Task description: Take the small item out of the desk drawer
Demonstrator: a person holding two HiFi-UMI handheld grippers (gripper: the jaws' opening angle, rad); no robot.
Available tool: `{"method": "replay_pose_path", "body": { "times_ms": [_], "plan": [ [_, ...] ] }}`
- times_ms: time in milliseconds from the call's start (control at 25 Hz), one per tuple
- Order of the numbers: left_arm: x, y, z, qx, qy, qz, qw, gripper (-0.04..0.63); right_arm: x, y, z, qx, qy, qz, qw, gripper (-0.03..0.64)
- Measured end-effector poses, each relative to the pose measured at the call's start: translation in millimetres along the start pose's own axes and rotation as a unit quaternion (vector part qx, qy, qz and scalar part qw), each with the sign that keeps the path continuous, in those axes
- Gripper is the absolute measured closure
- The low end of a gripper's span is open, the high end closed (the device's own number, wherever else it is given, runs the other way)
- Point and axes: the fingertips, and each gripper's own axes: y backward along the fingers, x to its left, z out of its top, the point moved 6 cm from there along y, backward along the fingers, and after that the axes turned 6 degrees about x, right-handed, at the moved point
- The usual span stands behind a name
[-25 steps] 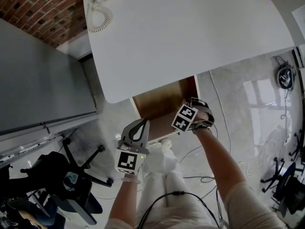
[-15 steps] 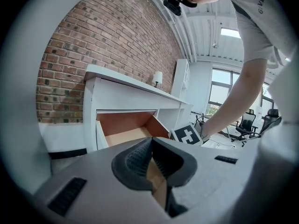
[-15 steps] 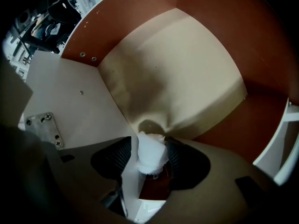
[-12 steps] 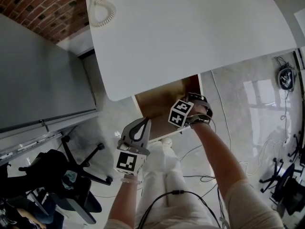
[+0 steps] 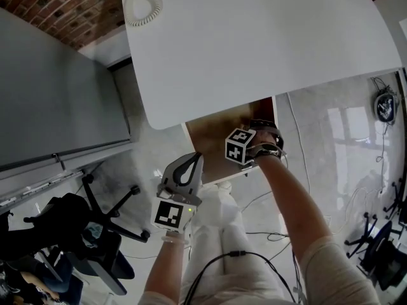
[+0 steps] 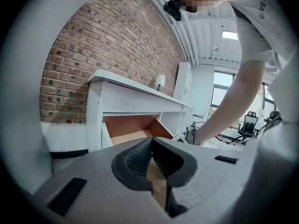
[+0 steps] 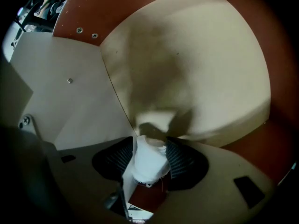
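The desk drawer (image 5: 216, 135) stands pulled out under the white desk (image 5: 254, 37). My right gripper (image 5: 257, 146) points steeply down into it at its right side. In the right gripper view a small white item (image 7: 148, 160) sits between the ribbed pads (image 7: 180, 155) of that gripper (image 7: 150, 146), just over the drawer's pale floor (image 7: 196, 69). Its jaws have just been closing, and the pads press on the item from both sides. My left gripper (image 5: 189, 161) hangs shut and empty in front of the drawer; its view shows the open drawer (image 6: 128, 129) beyond its tips (image 6: 151, 143).
A coiled phone cord (image 5: 143, 8) lies at the desk's far left corner. A grey cabinet (image 5: 57, 94) stands to the left, with an office chair (image 5: 95, 234) in front of it. Cables (image 5: 299, 151) trail over the glossy floor on the right.
My right gripper has rolled at the wrist inside the drawer, its marker cube swinging a little to the left. The left gripper has kept still.
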Motion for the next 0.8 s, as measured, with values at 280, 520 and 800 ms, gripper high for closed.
{"method": "replay_pose_path", "body": {
  "times_ms": [280, 520, 800],
  "plan": [
    [6, 0, -5, 0.001, 0.006, 0.015, 0.9999, 0.597, 1, -7, 1, 0.005, 0.036, -0.027, 0.999, 0.414],
    [6, 1, -9, 0.003, 0.007, 0.023, 0.9997, 0.597, 2, -6, 1, -0.007, 0.055, -0.035, 0.998, 0.447],
    [1, 7, -7, 0.005, 0.004, 0.025, 0.9997, 0.597, 2, 14, -1, -0.064, 0.016, -0.019, 0.998, 0.454]
  ]
}}
